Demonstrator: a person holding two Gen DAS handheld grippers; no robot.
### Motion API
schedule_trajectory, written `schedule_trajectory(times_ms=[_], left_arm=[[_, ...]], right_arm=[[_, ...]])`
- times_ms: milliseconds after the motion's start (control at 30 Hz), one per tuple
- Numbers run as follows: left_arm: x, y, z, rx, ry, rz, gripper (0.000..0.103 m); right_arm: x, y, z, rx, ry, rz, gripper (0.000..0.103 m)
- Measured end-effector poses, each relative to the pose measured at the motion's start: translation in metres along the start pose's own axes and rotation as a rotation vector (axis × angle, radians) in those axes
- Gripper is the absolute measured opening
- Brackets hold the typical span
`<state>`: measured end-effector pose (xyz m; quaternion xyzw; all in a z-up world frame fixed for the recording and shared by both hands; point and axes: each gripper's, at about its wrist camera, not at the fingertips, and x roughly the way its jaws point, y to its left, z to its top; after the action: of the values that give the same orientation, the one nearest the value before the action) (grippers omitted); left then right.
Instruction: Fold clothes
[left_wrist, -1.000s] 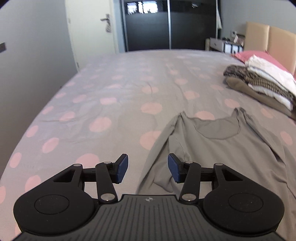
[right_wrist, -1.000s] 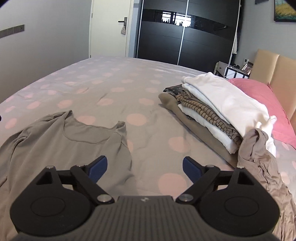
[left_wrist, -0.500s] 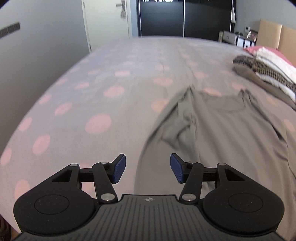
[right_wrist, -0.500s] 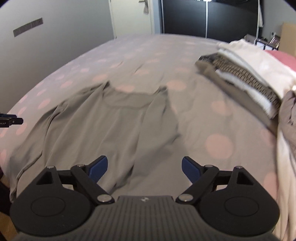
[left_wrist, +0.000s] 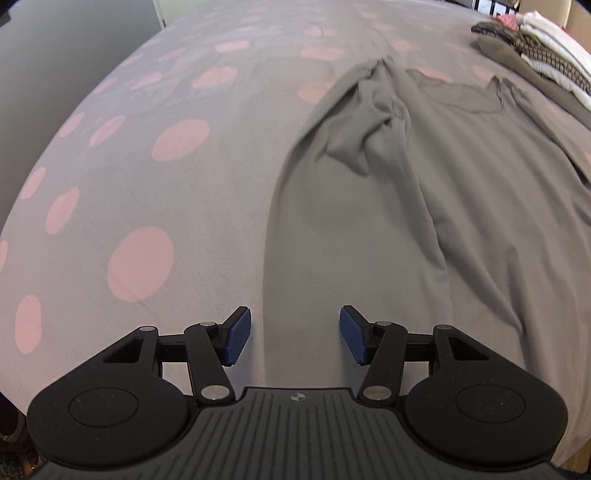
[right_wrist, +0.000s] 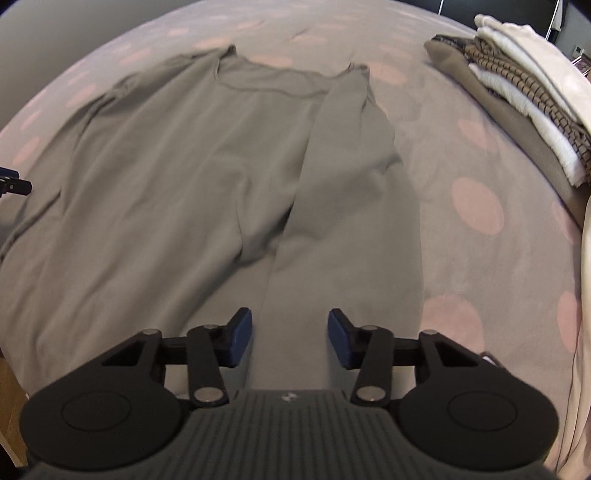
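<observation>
Grey bedsheet with pink polka dots (left_wrist: 147, 177) fills more of both views than a second ago; door and wardrobe are gone from view. Grey-brown long-sleeved soft knit top (right_wrist: 177, 158) lies flat, now directly ahead of both grippers, left sleeve bunched. Stack of folded clothes (right_wrist: 517, 92) sits far right. Left gripper (left_wrist: 295, 334): blue ribbed pads spread, empty. Right gripper (right_wrist: 290, 338): spread narrower than before, empty.
</observation>
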<state>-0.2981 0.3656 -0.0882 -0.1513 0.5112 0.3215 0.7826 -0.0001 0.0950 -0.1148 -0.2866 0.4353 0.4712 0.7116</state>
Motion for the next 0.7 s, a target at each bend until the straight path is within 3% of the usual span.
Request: schedule_trajectory(times_ms=[67,100,167,233,367,500,700], left_arm=[[0.004,0.000,-0.002,-0.002,0.019,-0.001,0.052],[0.005,0.001,-0.003,-0.010,0.020,-0.005,0.052],[0.005,0.004,-0.003,-0.036,0.026,-0.017,0.051],[0.004,0.008,-0.002,-0.066,0.030,-0.027,0.044],[0.002,0.006,0.000,-0.058,0.036,-0.029,0.018],[-0.001,0.003,0.002,-0.051,0.041,-0.031,0.007],[0.002,-0.002,0.008,-0.035,0.066,-0.010,0.007]], right_arm=[[0.005,0.000,-0.003,0.003,0.029,0.010,0.047],[0.005,0.000,-0.003,-0.001,0.028,0.001,0.041],[0.002,-0.002,-0.003,0.005,0.024,-0.008,0.020],[-0.004,-0.007,-0.001,0.030,0.015,-0.007,0.002],[-0.022,-0.020,0.002,0.061,-0.019,-0.033,0.002],[-0.042,-0.042,0.014,0.127,-0.034,-0.067,0.002],[-0.063,-0.079,0.042,0.209,-0.067,-0.155,0.001]])
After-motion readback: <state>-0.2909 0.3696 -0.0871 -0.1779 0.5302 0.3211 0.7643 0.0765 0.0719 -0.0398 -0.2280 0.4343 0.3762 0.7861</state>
